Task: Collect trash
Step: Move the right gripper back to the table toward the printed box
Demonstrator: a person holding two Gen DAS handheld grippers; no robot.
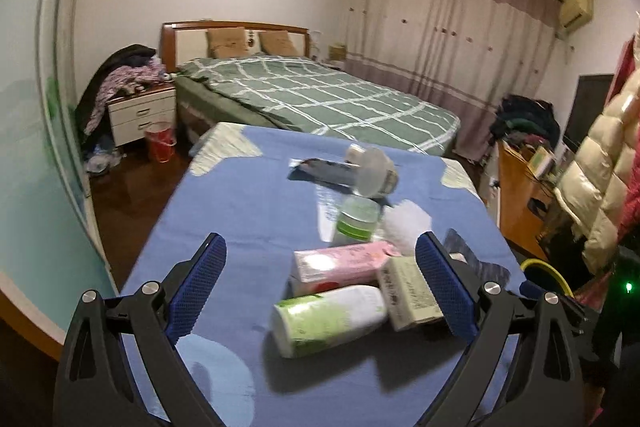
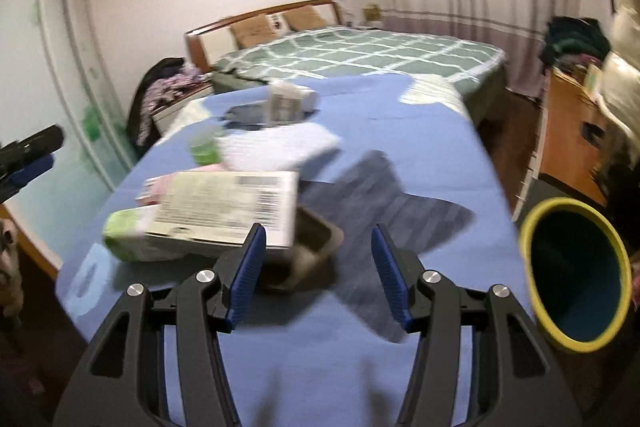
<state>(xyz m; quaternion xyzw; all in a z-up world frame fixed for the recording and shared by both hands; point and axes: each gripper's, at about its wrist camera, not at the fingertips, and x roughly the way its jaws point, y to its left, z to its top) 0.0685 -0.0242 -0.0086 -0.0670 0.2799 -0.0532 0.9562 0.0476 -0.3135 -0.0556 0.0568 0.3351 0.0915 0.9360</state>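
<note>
Left wrist view first: the left tool [image 1: 320, 279] hangs over the blue-covered worktop [image 1: 240, 227] with its jaws spread wide and nothing gripped, tipped downward toward the pile. Count the trash between and beyond the jaws: one white and green bottle [image 1: 330, 319] lying on its side nearest, one pink carton [image 1: 340, 261] behind it, one pale box [image 1: 410, 291] leaning beside the right pad, one clear bottle with a green label [image 1: 356, 221], one white crumpled wad [image 1: 406, 225], and farther back one clear plastic bottle [image 1: 374, 171] by a dark flat wrapper [image 1: 320, 171]. Print on the box is too blurred to read. One yellow bin rim [image 1: 546, 271] peeks past the worktop's right edge.

Over to the right wrist view: the right tool [image 2: 318, 271] also tilts down, jaws about halfway apart, holding nothing. Ahead of its left pad sits one dark tray [image 2: 310, 255], with one white box with a barcode [image 2: 228, 211] overlapping it; the lettering is smeared. One yellow-rimmed bin [image 2: 576, 275] stands off the worktop's right side. The left tool's tip shows at the far left edge.
</note>
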